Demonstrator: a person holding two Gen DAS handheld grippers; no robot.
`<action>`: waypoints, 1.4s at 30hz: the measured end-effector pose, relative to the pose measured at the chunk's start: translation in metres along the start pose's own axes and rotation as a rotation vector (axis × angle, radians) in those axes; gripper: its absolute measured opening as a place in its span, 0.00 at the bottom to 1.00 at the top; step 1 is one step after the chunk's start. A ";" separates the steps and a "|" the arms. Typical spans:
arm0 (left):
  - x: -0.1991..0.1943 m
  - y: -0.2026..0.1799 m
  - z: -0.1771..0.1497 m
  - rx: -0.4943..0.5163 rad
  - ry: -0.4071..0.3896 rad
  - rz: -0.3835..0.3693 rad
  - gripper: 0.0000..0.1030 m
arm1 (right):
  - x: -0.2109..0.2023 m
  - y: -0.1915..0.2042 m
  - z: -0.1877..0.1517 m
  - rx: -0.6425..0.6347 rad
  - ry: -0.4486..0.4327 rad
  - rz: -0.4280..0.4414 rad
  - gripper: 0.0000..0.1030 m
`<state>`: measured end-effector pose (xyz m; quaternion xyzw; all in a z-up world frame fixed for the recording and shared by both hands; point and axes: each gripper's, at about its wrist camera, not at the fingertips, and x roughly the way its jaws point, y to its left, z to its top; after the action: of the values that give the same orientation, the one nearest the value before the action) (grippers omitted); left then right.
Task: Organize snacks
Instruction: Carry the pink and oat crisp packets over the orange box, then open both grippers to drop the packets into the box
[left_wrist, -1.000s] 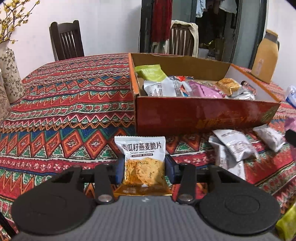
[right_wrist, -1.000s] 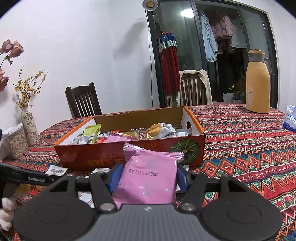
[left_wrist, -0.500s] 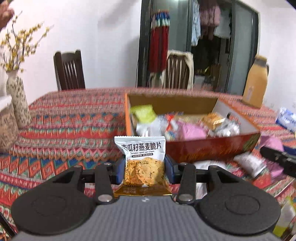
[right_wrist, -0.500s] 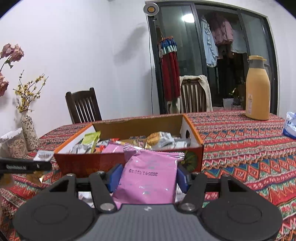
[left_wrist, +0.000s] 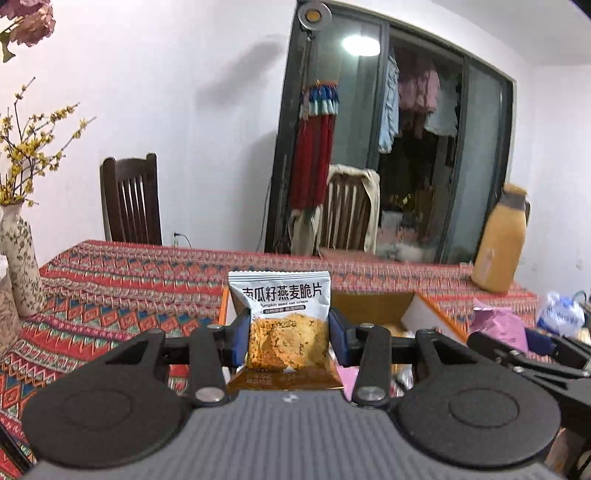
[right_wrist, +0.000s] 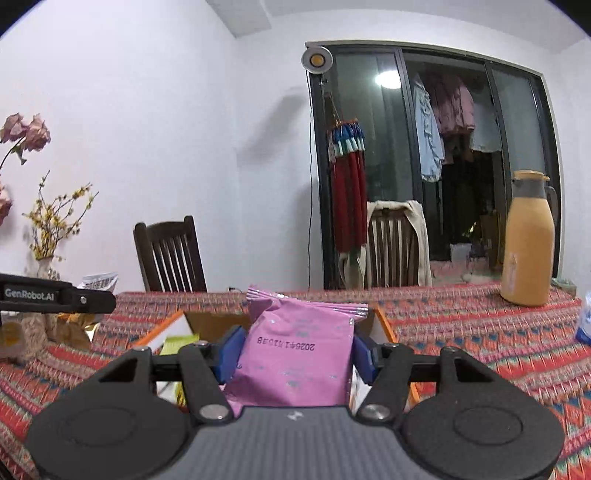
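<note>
My left gripper (left_wrist: 289, 334) is shut on a white and orange oat crisp packet (left_wrist: 286, 325), held upright above the table. Behind it lies the open orange cardboard box (left_wrist: 424, 314), mostly hidden by the gripper. My right gripper (right_wrist: 295, 352) is shut on a pink snack packet (right_wrist: 295, 362), printed date upside down, also raised over the box (right_wrist: 384, 325). A green packet (right_wrist: 177, 345) shows inside the box at its left. The pink packet (left_wrist: 502, 325) and the right gripper's arm appear at the right of the left wrist view; the left gripper's arm (right_wrist: 55, 295) crosses the left edge of the right wrist view.
A patterned red tablecloth (left_wrist: 110, 295) covers the table. A flower vase (left_wrist: 20, 254) stands at the left, an orange thermos jug (right_wrist: 528, 243) at the back right. Two wooden chairs (right_wrist: 170, 254) stand behind the table, and a blue and white pack (left_wrist: 561, 314) lies at the far right.
Both grippers have risen with their packets and tilted up, so the box has dropped low in both views and its contents are now mostly hidden. The right gripper has come closer to the left one.
</note>
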<state>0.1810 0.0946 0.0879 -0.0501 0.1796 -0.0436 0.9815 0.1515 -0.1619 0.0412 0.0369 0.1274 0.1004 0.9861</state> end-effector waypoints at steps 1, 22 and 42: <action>0.002 0.000 0.004 -0.010 -0.011 0.004 0.42 | 0.005 0.000 0.004 -0.002 -0.005 0.002 0.59; 0.107 0.006 -0.008 -0.043 0.057 0.140 0.42 | 0.097 -0.019 0.011 0.019 0.052 0.038 0.59; 0.103 0.016 -0.014 -0.115 0.016 0.192 1.00 | 0.103 -0.025 -0.002 0.045 0.103 -0.034 1.00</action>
<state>0.2727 0.0985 0.0375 -0.0884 0.1938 0.0608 0.9752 0.2533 -0.1650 0.0115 0.0516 0.1811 0.0826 0.9786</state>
